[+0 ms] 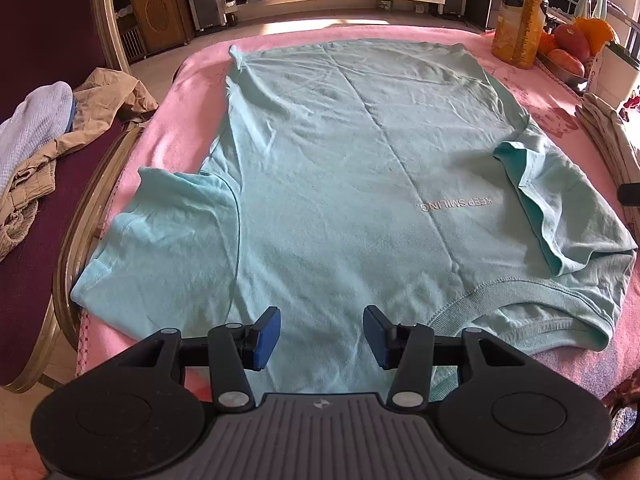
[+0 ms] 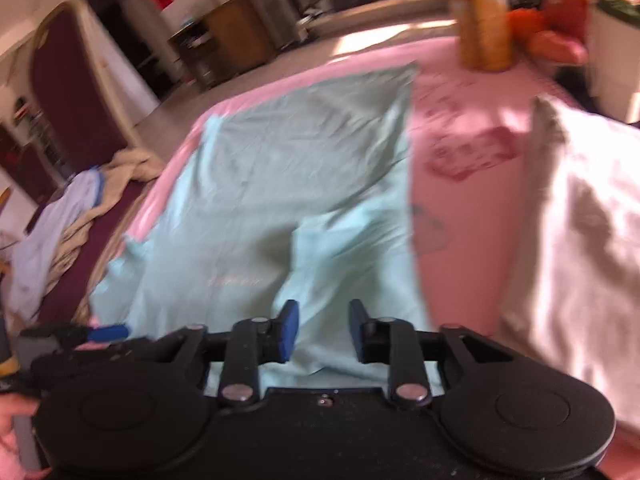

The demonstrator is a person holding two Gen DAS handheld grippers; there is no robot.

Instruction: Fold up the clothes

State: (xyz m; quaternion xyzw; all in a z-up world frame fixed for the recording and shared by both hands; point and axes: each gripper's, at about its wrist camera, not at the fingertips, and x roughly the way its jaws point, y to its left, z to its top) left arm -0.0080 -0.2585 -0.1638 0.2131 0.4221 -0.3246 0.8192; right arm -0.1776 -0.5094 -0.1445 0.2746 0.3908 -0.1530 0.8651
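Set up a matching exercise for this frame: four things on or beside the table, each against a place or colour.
Things:
1. T-shirt
2. crumpled clothes
3. bottle
4. fruit

Place or colour:
A. yellow, upright
B. spread flat on the pink cover
C. heaped on the maroon chair seat
D. orange and red

Pairs: 1-B, 2-C, 3-A, 4-D

A yellow bottle (image 1: 518, 12) stands beside a fruit bowl (image 1: 568, 46) on the pink blanket (image 1: 192, 92).

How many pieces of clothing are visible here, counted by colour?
Mint-green T-shirt: 1
Pale blue garment: 1
Beige crumpled garment on the chair: 1
Beige folded garment at the right: 1
Total: 4
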